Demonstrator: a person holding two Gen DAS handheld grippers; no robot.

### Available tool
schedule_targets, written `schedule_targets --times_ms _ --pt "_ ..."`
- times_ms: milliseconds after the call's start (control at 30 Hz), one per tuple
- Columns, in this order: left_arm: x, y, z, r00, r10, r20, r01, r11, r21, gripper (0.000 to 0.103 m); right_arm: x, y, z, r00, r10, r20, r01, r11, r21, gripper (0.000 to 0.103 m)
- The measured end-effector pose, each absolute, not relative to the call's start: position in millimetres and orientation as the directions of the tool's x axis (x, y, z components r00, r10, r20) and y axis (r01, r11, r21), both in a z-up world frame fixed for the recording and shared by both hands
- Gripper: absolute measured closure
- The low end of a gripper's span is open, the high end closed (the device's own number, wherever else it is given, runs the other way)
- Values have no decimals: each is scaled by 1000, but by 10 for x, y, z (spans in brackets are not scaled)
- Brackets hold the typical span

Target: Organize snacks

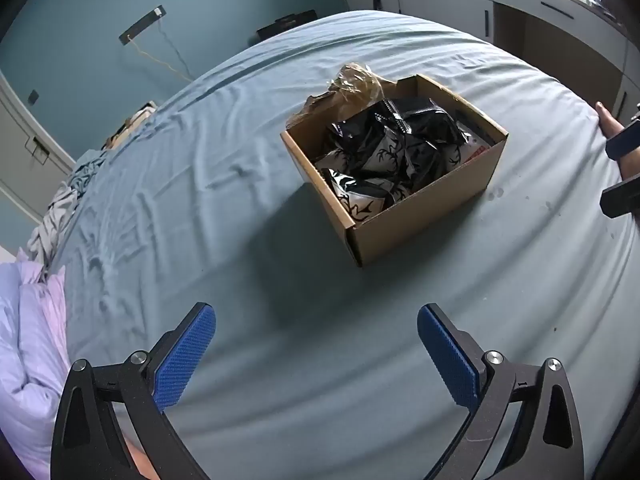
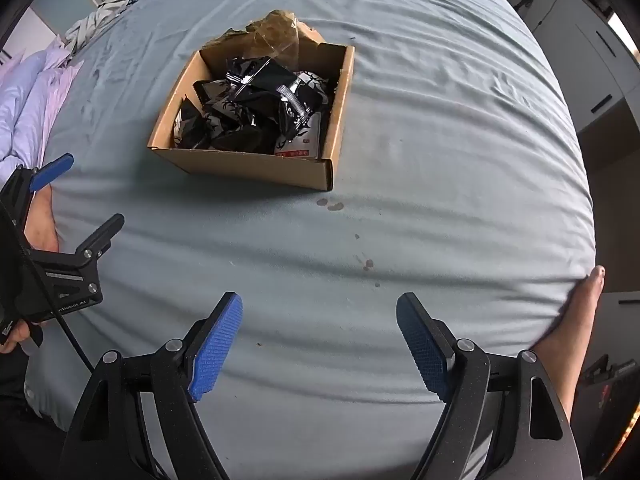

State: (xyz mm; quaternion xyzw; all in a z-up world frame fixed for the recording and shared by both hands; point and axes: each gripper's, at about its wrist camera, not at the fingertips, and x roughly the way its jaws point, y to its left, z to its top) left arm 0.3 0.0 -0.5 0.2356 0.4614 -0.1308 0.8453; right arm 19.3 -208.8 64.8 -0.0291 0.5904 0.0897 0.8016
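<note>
Mid-frame, an open box (image 1: 420, 216) of black snack packs (image 1: 394, 148) sits on the bed (image 1: 200, 200); left gripper (image 1: 316, 356) and right gripper (image 2: 319, 346) hover wide open, empty.

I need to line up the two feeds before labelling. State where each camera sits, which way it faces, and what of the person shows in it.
Left wrist: on the left gripper, tilted down across the blue bed sheet at the cardboard box of snack packets; the right gripper and a hand show at the right edge.
Right wrist: on the right gripper, pointing more steeply down at the same box; the left gripper and the hand holding it show at the left, a forearm at the right.
Shared: sheet, box, packets, each other's gripper.
</note>
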Motion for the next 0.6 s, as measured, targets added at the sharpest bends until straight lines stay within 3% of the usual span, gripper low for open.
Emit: schedule_targets --times_ms 233,433,600 --pt "1 48 -64 522 10 -853 441 853 280 0 207 -2074 444 286 49 -957 -213 977 -14 24" --pt "-31 168 -375 511 46 -859 412 863 292 0 325 -2121 -118 195 21 -981 -230 973 -25 24" --pt "-156 321 -649 474 42 -880 416 870 265 0 369 -2107 -480 227 24 -974 -305 951 -47 24"
